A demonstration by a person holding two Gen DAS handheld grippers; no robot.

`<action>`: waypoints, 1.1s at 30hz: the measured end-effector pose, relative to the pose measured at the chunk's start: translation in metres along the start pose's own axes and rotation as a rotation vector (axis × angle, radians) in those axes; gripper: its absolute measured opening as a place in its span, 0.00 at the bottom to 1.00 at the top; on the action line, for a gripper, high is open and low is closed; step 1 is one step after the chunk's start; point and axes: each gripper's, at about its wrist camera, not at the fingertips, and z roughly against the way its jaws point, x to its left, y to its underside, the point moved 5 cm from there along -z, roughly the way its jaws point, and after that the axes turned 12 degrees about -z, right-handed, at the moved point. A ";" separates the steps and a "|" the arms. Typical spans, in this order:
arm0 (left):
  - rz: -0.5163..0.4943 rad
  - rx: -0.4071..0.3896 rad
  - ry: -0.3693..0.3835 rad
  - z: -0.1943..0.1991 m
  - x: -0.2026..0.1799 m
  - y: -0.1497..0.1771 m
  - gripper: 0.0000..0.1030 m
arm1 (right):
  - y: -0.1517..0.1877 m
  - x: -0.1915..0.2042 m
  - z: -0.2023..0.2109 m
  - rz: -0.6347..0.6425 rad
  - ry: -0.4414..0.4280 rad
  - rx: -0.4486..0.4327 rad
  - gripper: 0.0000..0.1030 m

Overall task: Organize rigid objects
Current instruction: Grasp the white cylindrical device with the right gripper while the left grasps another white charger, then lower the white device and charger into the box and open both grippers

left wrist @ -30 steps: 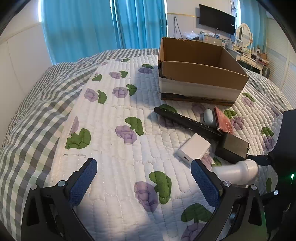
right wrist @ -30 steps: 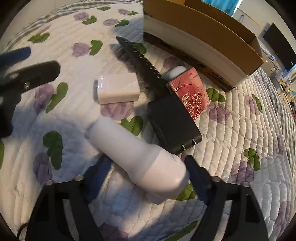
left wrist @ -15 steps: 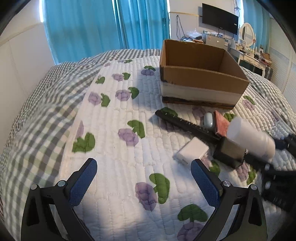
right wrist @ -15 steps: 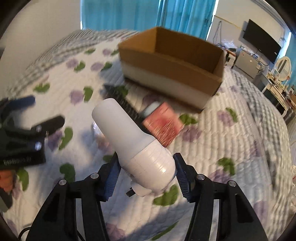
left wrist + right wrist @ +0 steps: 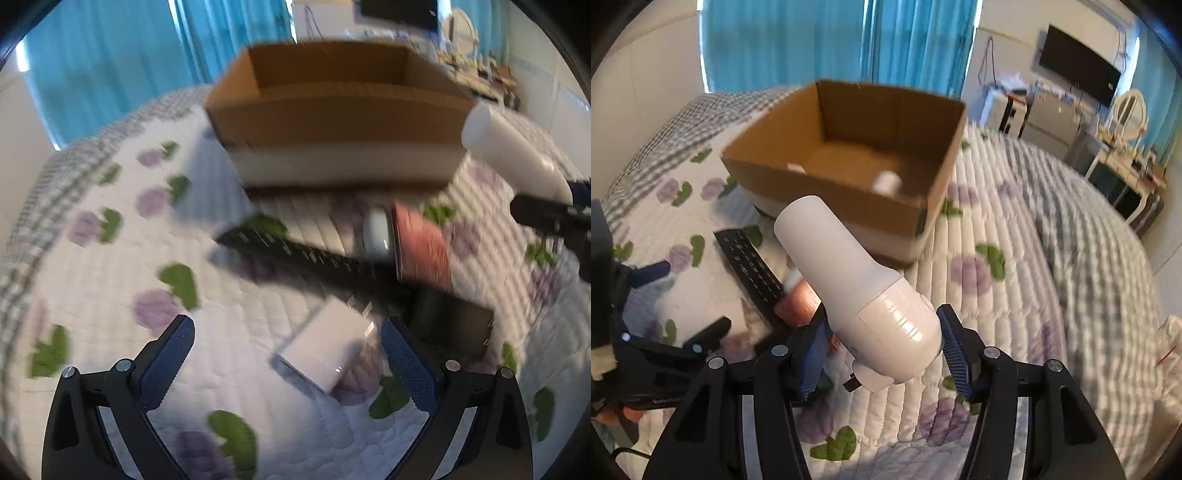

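Right wrist view, right hand-held gripper [image 5: 882, 347] pinching white bottle [image 5: 857, 280], long axis toward cardboard box [image 5: 827, 181]

On the bed [image 5: 1015, 229] the cardboard box [image 5: 332, 110] stands at the far middle; in it, toward its right side, lies a small cylinder [image 5: 888, 182]; near of the box the remote control [image 5: 310, 254] runs slantwise from far left to near right; a small rounded case [image 5: 376, 232] and a flat packet [image 5: 424, 243] lie just right of it, side by side; near of the remote sits the square charger [image 5: 328, 347], with a flat block [image 5: 454, 325] just to its right; the bottle [image 5: 857, 273] is up above the bed, right of the box in the left wrist view, between the right tongs [image 5: 882, 343].
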 end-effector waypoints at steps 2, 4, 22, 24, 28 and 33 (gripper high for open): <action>-0.033 0.025 0.007 -0.013 -0.007 0.004 0.96 | 0.008 -0.006 -0.014 -0.018 -0.008 0.043 0.55; -0.049 0.050 0.023 -0.023 -0.012 0.006 0.87 | 0.011 -0.008 -0.022 -0.035 -0.023 0.070 0.55; -0.071 -0.132 0.035 0.082 -0.011 -0.019 0.60 | 0.005 0.002 0.053 -0.067 0.012 -0.035 0.55; -0.061 -0.163 0.043 0.097 -0.003 -0.033 0.60 | -0.001 0.006 0.073 -0.061 0.016 -0.060 0.55; -0.026 -0.216 0.056 0.131 0.013 -0.061 0.60 | -0.021 0.014 0.123 -0.053 0.028 -0.136 0.55; -0.016 -0.280 0.005 0.149 0.040 -0.103 0.60 | -0.058 0.024 0.157 -0.029 0.051 -0.199 0.55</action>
